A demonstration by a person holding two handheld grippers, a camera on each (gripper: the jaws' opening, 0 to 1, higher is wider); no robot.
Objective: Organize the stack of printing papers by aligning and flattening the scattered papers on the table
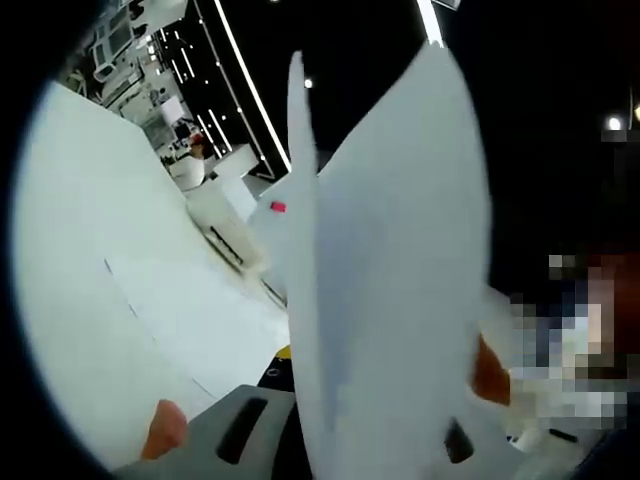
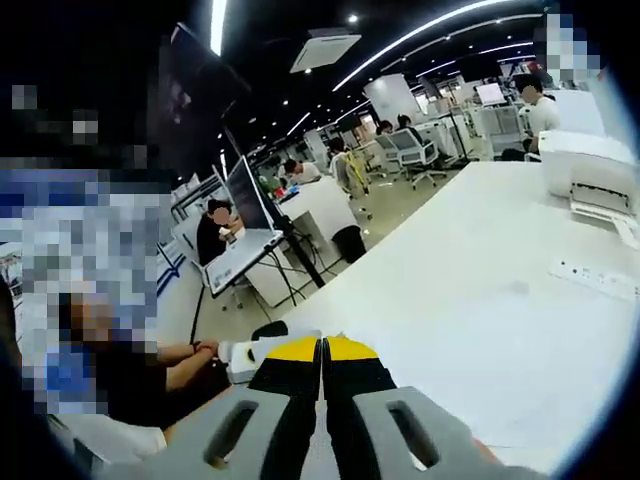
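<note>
White table [image 1: 90, 200] with flat paper sheets [image 1: 200, 320]; white printer [image 2: 590, 170] and power strip [image 2: 595, 278] on it.

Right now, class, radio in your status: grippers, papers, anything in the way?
Left gripper shut on paper sheets, lifted off table. Right gripper shut, jaws together. One sheet flat on table. Printer at far edge.

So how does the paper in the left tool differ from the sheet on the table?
The held paper stands raised and curved between the left tool jaws; the flat sheet lies on the table. The held paper looks blurred and close, the flat sheet farther. Both are white.
</note>
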